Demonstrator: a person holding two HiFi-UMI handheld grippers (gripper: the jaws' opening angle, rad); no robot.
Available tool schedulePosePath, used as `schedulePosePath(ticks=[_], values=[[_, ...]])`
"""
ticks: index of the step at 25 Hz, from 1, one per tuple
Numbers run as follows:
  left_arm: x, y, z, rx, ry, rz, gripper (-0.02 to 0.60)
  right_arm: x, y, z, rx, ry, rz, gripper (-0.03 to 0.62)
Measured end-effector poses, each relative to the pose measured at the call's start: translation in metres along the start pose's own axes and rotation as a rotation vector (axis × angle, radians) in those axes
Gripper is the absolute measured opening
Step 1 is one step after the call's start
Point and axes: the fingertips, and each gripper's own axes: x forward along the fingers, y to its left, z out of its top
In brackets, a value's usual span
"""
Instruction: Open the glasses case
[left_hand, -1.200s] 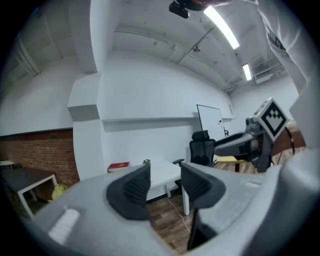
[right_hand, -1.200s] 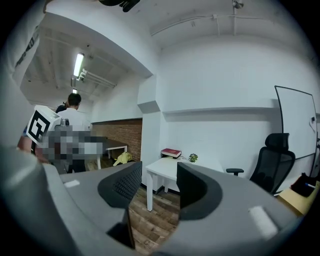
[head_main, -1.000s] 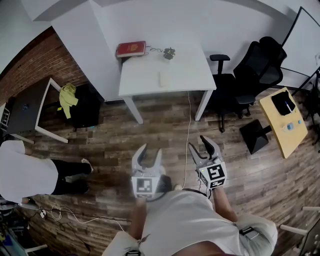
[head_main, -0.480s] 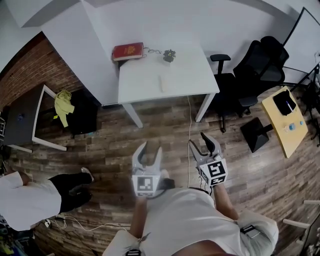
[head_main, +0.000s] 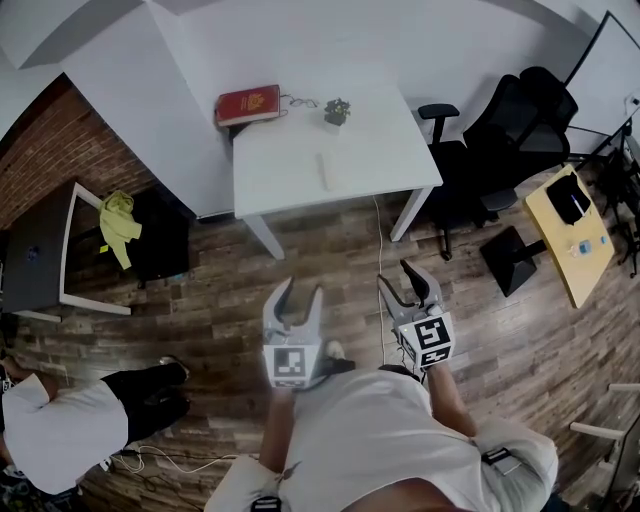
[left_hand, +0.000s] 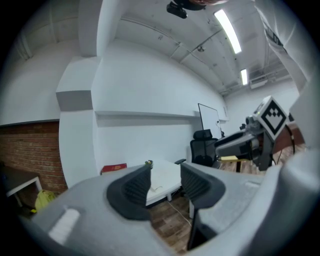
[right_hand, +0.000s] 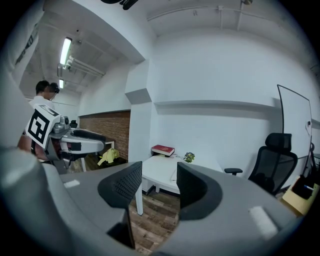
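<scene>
The glasses case (head_main: 323, 170), a pale slim oblong, lies shut on the white table (head_main: 380, 160) across the room, far ahead of both grippers. A red book (head_main: 248, 104) and a small plant (head_main: 337, 110) sit at the table's far edge. My left gripper (head_main: 300, 292) and right gripper (head_main: 400, 282) are held side by side over the wooden floor, pointing at the table. Both stand open with nothing between their jaws. In the left gripper view the table (left_hand: 167, 175) shows between the pads; in the right gripper view the red book (right_hand: 163, 149) and plant (right_hand: 189, 157) show.
Black office chairs (head_main: 500, 140) stand right of the table, and a yellow wooden table (head_main: 570, 235) is further right. A dark desk (head_main: 40, 240) with a yellow cloth (head_main: 118, 225) is at the left. A person (head_main: 60, 440) crouches lower left. A cable (head_main: 378, 240) runs across the floor.
Both grippers and the camera have advanced toward the white table, which now looks slightly nearer. The person at the left has slid lower in the head view. The jaws have kept their opening.
</scene>
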Motion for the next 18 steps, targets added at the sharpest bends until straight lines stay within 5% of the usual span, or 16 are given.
schedulePosePath(ticks=[11, 18], values=[[0.021, 0.034, -0.007, -0.047, 0.001, -0.031, 0.184, 0.037, 0.005, 0.007, -0.008, 0.011, -0.039, 0.205], [0.039, 0.05, -0.011, -0.005, -0.021, -0.049, 0.184, 0.058, 0.002, 0.009, -0.011, 0.013, -0.05, 0.206]])
